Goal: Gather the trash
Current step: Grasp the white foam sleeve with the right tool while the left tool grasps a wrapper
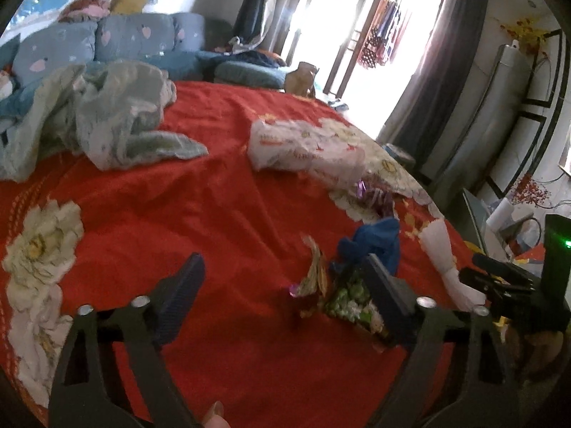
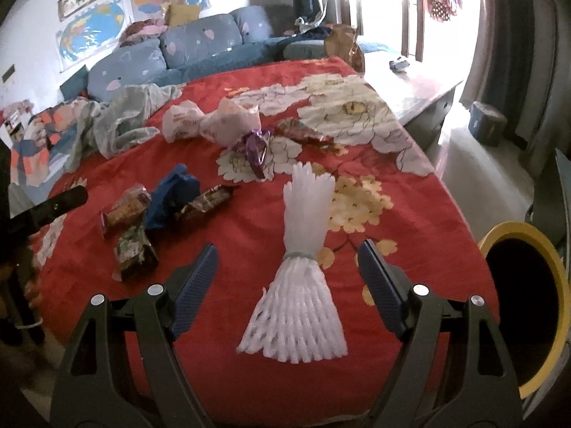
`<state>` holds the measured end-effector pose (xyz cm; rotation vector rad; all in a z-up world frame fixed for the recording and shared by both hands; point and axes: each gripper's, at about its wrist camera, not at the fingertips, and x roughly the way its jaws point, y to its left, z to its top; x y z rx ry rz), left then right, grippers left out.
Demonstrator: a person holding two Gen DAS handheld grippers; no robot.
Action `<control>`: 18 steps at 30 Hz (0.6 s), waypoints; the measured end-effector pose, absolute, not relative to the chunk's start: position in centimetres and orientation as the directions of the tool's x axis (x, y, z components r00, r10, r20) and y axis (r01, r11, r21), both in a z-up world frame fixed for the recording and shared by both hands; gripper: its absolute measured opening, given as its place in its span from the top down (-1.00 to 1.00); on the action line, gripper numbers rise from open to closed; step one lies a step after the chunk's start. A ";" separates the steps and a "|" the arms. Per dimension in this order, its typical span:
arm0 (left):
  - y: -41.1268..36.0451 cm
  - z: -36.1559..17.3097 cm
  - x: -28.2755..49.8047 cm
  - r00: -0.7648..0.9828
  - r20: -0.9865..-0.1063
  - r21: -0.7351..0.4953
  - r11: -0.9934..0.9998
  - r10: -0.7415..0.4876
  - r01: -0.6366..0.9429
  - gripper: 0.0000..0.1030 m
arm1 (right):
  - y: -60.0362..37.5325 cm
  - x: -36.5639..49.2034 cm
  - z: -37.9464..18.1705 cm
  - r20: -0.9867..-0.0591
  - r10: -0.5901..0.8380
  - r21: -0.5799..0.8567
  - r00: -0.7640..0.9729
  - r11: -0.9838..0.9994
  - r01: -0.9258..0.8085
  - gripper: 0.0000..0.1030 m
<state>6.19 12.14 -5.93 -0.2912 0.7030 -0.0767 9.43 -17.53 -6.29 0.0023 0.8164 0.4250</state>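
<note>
On the red bed (image 2: 249, 249), both tools, the right tool (image 2: 287, 269) astride the foam net (image 2: 303, 249) and the left tool (image 1: 285, 285) over snack wrappers (image 1: 342, 296), were held wide open and empty for grasping.

A home bedroom is shown: a bed (image 2: 249, 221) spread in red at 6 o'clock, maps (image 2: 92, 32) pinned at 10 o'clock, seemingly laundry (image 1: 385, 42) hung at 1 o'clock.
</note>
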 end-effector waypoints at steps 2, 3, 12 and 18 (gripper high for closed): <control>11.9 -6.5 6.4 0.750 -0.636 -0.294 0.956 -0.183 -0.016 -0.42 | -17.5 9.7 -6.9 -0.719 0.366 0.172 0.591 0.917 -0.360 -0.40; 11.7 -6.7 6.5 0.743 -0.643 -0.297 0.955 -0.188 -0.015 -0.35 | -17.5 9.8 -7.1 -0.725 0.364 0.173 0.585 0.918 -0.357 -0.37; 10.2 -9.0 7.2 0.687 -0.687 -0.314 0.949 -0.237 0.015 0.33 | -17.3 10.3 -9.8 -0.771 0.360 0.185 0.526 0.916 -0.356 0.24; 9.8 -9.5 7.4 0.680 -0.695 -0.301 0.953 -0.234 0.020 0.41 | -17.3 10.2 -10.0 -0.765 0.345 0.151 0.544 0.917 -0.369 0.49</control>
